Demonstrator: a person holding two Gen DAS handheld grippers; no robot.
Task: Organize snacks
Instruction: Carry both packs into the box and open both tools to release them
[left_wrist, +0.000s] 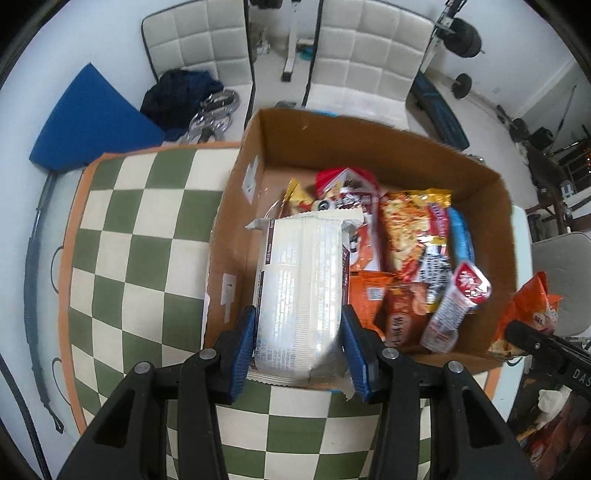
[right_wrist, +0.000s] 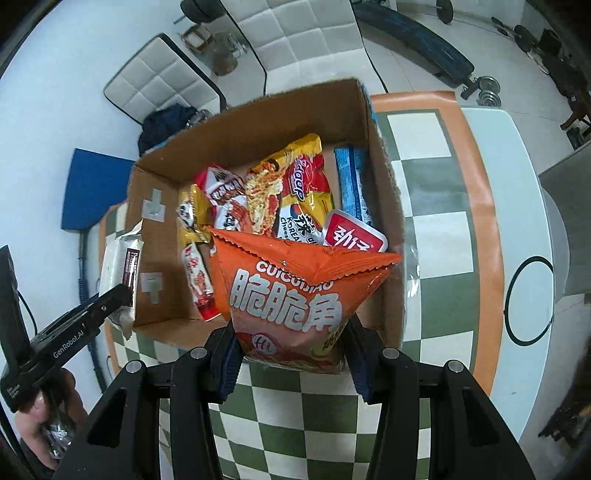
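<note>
Two packets were in the air above the cardboard box (left_wrist: 369, 140): the left gripper (left_wrist: 299, 347) clenched a white packet (left_wrist: 303, 280), the right gripper (right_wrist: 291, 354) grasped an orange chip bag (right_wrist: 291, 295). To do it well, each should go down over a free place among the snacks before the fingers release.

green-and-cream checked tablecloth (left_wrist: 140, 258), brown box (left_wrist: 369, 147), orange snack bag (right_wrist: 291, 295).

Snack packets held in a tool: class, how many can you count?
2. The left tool grips a white packet; the right tool grips an orange chip bag. Both hang over the cardboard box.
</note>
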